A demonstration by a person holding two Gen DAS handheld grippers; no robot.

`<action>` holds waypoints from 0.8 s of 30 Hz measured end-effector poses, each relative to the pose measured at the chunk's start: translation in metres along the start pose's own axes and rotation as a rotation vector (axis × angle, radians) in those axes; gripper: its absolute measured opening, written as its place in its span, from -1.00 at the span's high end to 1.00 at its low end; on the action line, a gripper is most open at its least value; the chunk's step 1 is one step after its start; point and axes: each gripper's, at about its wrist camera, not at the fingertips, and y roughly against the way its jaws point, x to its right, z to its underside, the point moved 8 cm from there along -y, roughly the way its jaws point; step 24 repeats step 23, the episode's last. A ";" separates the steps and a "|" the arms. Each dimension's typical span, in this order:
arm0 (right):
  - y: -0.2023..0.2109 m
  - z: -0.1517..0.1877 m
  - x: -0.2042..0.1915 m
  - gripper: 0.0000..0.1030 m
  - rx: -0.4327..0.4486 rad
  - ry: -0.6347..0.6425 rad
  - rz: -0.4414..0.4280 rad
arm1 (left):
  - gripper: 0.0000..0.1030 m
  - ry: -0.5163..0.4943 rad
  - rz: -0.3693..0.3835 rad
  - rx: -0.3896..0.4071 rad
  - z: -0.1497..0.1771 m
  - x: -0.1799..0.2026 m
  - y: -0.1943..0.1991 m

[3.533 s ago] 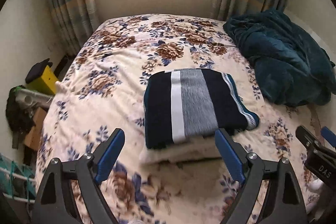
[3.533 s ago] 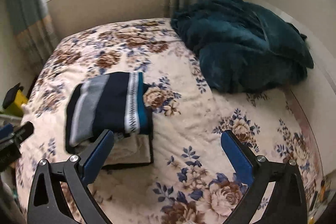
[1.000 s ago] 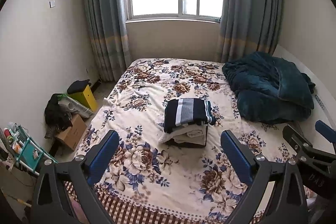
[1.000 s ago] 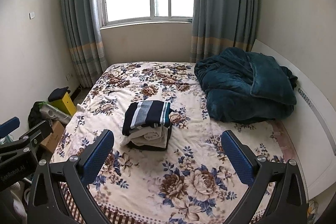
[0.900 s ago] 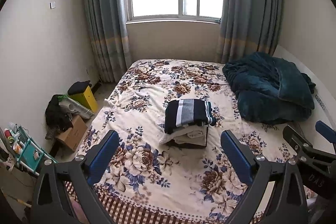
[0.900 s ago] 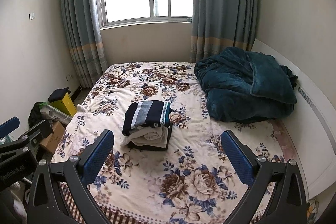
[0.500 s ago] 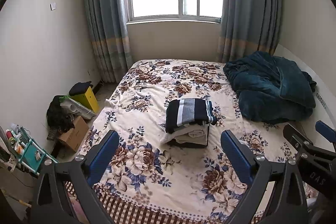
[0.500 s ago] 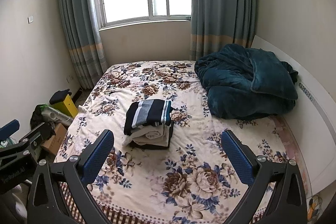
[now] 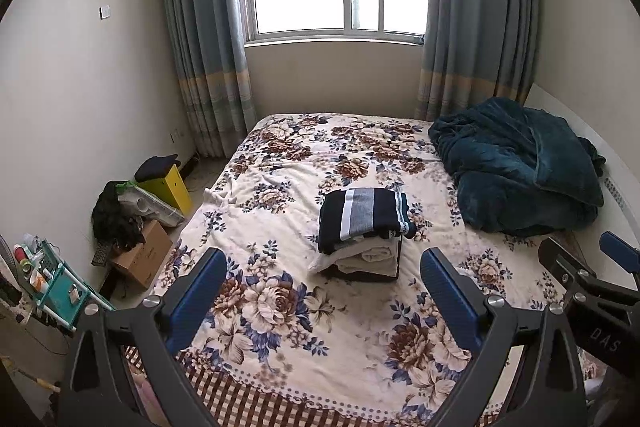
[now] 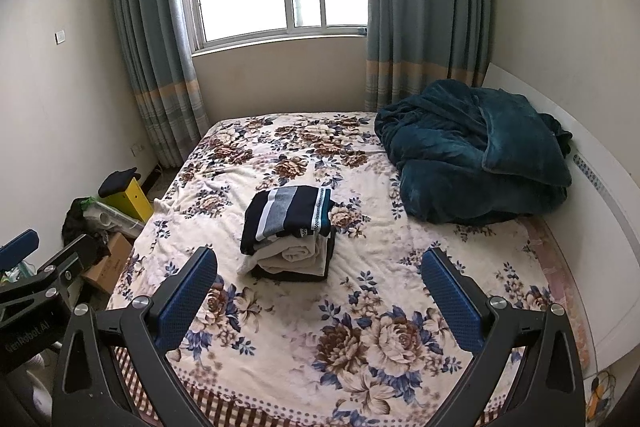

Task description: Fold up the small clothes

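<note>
My left tool (image 9: 320,291) hangs well back from the bed (image 9: 280,307), its two blue-padded fingers (image 9: 196,291) spread wide with nothing between them; my right tool (image 10: 320,291) is the same, fully parted and empty, and each tool shows at the edge of the other's view. Beyond both, near the middle of the floral bedspread, sits the stack of folded clothes (image 10: 290,239): a dark navy garment with grey and white stripes (image 9: 364,213) on top, a cream piece rolled loosely beneath it, and something dark at the bottom. Farther right, a rumpled teal blanket (image 10: 476,155) is heaped by the headboard, well apart from the stack. On the floor to the left are a yellow box (image 9: 168,183) and a cardboard box (image 9: 142,259). I judge the folding looks finished, since I see no loose garment left on the bed. The risks I see concern the stack itself. The cream layer bulges out past the striped top on the near-left side, so the pile looks uneven and could slump on the soft bedding if I nudge it. If I reach in again with the fingers this wide, one could catch the overhanging cream edge and drag the fold open. Approaching from low over the spread could also snag the bedding and tip the pile.
</note>
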 end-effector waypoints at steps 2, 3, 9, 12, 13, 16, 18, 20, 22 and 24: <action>0.000 0.001 -0.001 -1.00 0.001 -0.005 -0.002 | -0.92 -0.005 -0.005 0.007 0.000 0.000 0.002; 0.000 0.001 -0.001 -1.00 0.001 -0.005 -0.003 | -0.92 -0.007 -0.008 0.012 0.000 0.000 0.003; -0.003 0.001 -0.006 -1.00 -0.002 -0.001 0.003 | -0.92 -0.013 -0.012 0.019 0.000 0.001 0.006; -0.003 0.001 -0.006 -1.00 0.000 -0.003 0.004 | -0.92 -0.008 -0.009 0.016 -0.001 0.001 0.005; -0.002 0.001 -0.004 -1.00 0.000 -0.004 0.003 | -0.92 -0.007 -0.008 0.016 -0.001 0.001 0.005; -0.003 0.002 -0.006 -1.00 0.001 -0.010 0.006 | -0.92 -0.007 -0.007 0.020 -0.003 0.003 0.004; -0.003 0.001 -0.007 -1.00 0.002 -0.010 0.006 | -0.92 -0.008 -0.004 0.024 -0.004 0.004 0.005; -0.002 0.002 -0.004 -1.00 0.004 -0.013 0.010 | -0.92 -0.006 -0.001 0.029 -0.004 0.005 0.005; -0.001 0.002 -0.004 -1.00 0.007 -0.015 0.015 | -0.92 -0.011 -0.004 0.040 -0.004 0.007 0.006; -0.001 0.002 -0.004 -1.00 0.006 -0.017 0.015 | -0.92 -0.010 -0.002 0.041 -0.004 0.008 0.006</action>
